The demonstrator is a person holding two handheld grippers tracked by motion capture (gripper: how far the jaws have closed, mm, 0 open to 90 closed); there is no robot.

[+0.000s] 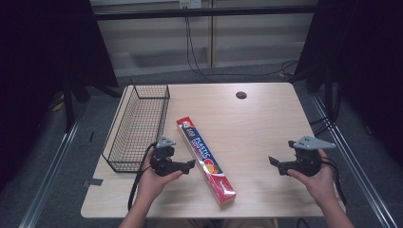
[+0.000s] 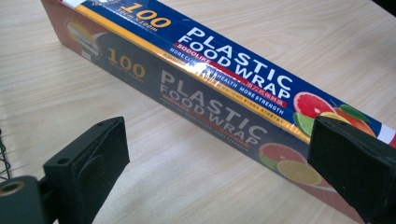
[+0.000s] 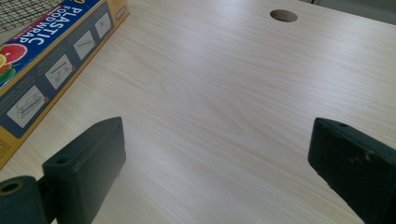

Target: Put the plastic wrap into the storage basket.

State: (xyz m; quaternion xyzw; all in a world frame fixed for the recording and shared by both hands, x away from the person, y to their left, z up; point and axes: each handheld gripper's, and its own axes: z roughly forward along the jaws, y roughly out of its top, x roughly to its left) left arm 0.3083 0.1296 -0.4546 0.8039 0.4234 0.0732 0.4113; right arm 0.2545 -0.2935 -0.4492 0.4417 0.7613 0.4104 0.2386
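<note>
A long box of plastic food wrap [image 1: 205, 160] lies flat near the middle of the table, slanting from the back left to the front right. My left gripper [image 1: 190, 165] is open just left of the box, jaws pointing at it. In the left gripper view the box [image 2: 224, 93] crosses just beyond the wide-apart jaws, and the right jaw overlaps its fruit-printed end. My right gripper [image 1: 272, 161] is open at the right side of the table, held by a hand, with bare wood between its jaws. The right gripper view shows the box [image 3: 51, 60] at the upper left.
A black wire basket [image 1: 138, 124] stands at the table's left side, close behind the left gripper. A round cable hole [image 1: 241, 95] is in the table near its back edge, also seen as a hole [image 3: 283, 15]. Cables hang behind the table.
</note>
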